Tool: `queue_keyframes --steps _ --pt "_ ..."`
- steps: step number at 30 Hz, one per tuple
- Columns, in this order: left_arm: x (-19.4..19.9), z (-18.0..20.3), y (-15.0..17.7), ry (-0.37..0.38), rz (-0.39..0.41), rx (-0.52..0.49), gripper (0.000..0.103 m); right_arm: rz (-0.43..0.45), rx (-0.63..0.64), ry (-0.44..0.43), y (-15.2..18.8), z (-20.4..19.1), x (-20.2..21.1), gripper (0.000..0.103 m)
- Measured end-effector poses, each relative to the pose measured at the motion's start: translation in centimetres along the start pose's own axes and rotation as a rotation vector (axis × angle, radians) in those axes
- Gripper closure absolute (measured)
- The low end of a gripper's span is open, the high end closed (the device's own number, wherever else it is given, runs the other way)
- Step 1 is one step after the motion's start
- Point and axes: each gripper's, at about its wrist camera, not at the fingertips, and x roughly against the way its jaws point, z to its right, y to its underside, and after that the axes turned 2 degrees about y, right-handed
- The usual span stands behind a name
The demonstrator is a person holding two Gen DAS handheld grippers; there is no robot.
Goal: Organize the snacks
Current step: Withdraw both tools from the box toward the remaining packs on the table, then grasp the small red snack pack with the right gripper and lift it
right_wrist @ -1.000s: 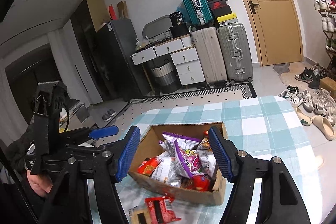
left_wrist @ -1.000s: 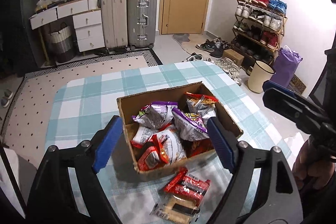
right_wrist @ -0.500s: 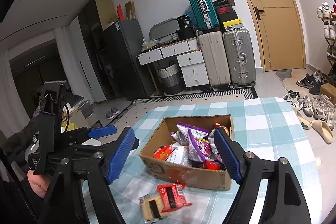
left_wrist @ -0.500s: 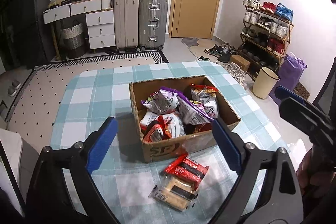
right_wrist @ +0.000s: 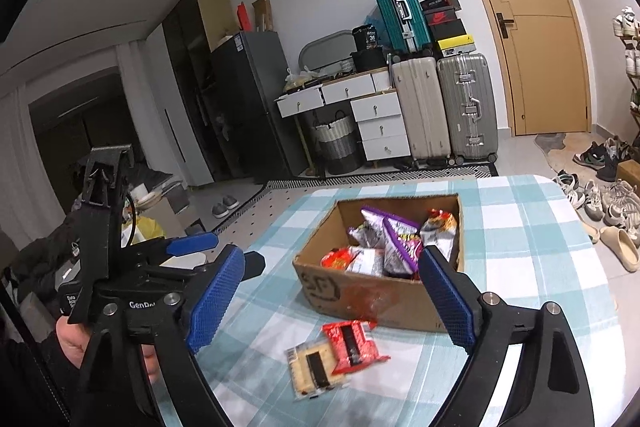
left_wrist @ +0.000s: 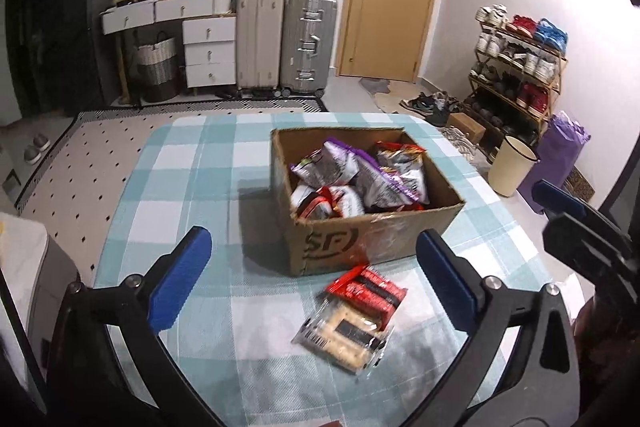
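My left hand-held gripper (left_wrist: 312,279) stands wide and empty, its jaws opening further, with nothing between them but bare cloth. My right hand-held gripper (right_wrist: 332,303) is also wide, empty and opening. Over the last second both have drawn back from the cardboard box (left_wrist: 372,239): a moment ago the blue pads framed it closely, and now it sits well ahead of them. I judge that I have let go and am lining up the next pick.

Two packets lie on the checked tabletop (left_wrist: 184,179) just in front of the box: a red snack packet (left_wrist: 366,291) overlapping a pale cracker packet (left_wrist: 344,335). They are the only loose snacks I can see.

The box is open-topped and holds purple-edged chip bags (left_wrist: 340,167) toward the back and red-and-white bags (left_wrist: 328,201) nearer the front wall, piled loosely.
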Motion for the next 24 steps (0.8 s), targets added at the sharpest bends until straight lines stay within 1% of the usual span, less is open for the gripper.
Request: queue_keyframes --steps 5,11,17,24 --pt "-0.2 -2.0 2.0 -0.028 -0.011 0.049 0.001 -0.03 0.014 0.0 1.4 -0.5 -0.6 0.01" --pt "-1.3 -3.7 4.2 -0.065 -0.033 0.067 0.001 -0.08 0.032 -0.002 3.3 -0.9 -2.3 0.01" --pt "-3.2 -5.2 6.3 -0.07 -0.074 0.1 0.001 -0.141 0.025 -0.01 5.2 -0.6 -4.9 0.01" --pt "-4.8 -6.4 8.0 -0.069 -0.101 0.129 0.001 -0.214 -0.001 -0.011 6.9 0.5 -8.3 0.01"
